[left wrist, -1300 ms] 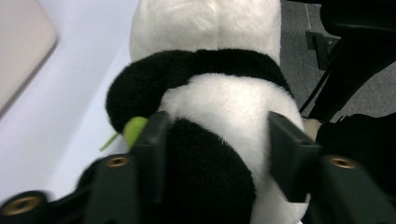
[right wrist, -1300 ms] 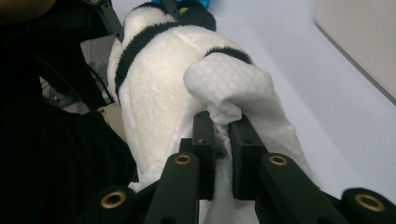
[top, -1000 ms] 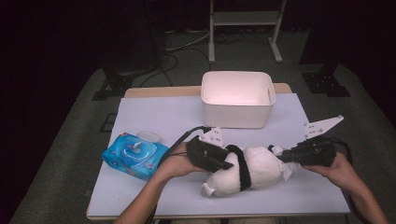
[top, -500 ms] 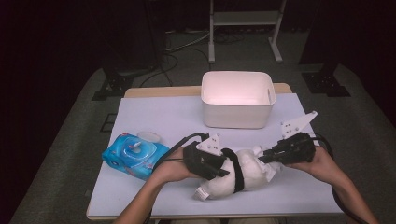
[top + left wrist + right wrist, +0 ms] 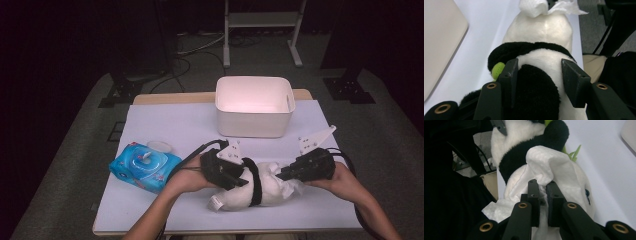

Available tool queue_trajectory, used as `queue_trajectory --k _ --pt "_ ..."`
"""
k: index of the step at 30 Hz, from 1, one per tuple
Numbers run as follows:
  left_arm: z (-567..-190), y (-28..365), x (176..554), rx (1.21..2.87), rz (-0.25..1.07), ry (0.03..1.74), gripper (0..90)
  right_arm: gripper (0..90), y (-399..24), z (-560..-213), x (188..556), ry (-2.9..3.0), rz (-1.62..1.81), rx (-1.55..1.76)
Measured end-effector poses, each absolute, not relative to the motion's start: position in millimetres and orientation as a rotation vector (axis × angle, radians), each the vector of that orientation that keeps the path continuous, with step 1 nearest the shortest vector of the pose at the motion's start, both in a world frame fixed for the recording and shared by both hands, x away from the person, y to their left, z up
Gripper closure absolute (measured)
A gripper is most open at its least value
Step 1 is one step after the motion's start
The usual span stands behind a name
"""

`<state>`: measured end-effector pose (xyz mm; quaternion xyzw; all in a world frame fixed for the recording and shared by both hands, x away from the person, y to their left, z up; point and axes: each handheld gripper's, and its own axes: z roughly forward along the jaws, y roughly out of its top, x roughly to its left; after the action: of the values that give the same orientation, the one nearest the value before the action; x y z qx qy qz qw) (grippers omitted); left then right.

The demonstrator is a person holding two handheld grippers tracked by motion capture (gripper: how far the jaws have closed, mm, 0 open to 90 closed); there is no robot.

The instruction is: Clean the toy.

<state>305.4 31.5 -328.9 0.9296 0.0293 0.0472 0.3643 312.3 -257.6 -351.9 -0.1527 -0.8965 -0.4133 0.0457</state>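
Panda plush lying on its side on the white table cover, near edge, centre-right, well short of the white bin at the far side. Left gripper over the plush's left end, jaws half spread to either side of a black patch, having just been opening; whether the pads press the fur, hard to tell. Right gripper at the plush's right end, jaws nearly together, pinching a crumpled white wipe against the plush's body. Blue wipes pack at the left, lid flipped up, apart from the plush. Green leaf detail on the plush's far side.
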Motion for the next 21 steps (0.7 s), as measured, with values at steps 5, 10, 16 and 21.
queue_trajectory --k 5,10,16,21 --pt "-329.0 32.9 310.8 2.395 0.128 0.099 51.0 82.7 -251.7 -356.0 305.6 -2.722 -1.269 -0.445" --pt "-329.2 34.1 310.7 2.399 0.102 0.100 50.1 82.7 -251.1 -358.8 303.6 -2.702 -1.291 -0.442" --pt "-321.1 32.9 305.1 2.398 0.040 0.083 48.5 82.4 -250.8 -360.3 298.6 -2.688 -1.305 -0.424" --pt "-315.6 30.1 308.3 2.382 0.033 0.083 50.0 82.2 -250.3 -360.3 293.6 -2.684 -1.297 -0.412"
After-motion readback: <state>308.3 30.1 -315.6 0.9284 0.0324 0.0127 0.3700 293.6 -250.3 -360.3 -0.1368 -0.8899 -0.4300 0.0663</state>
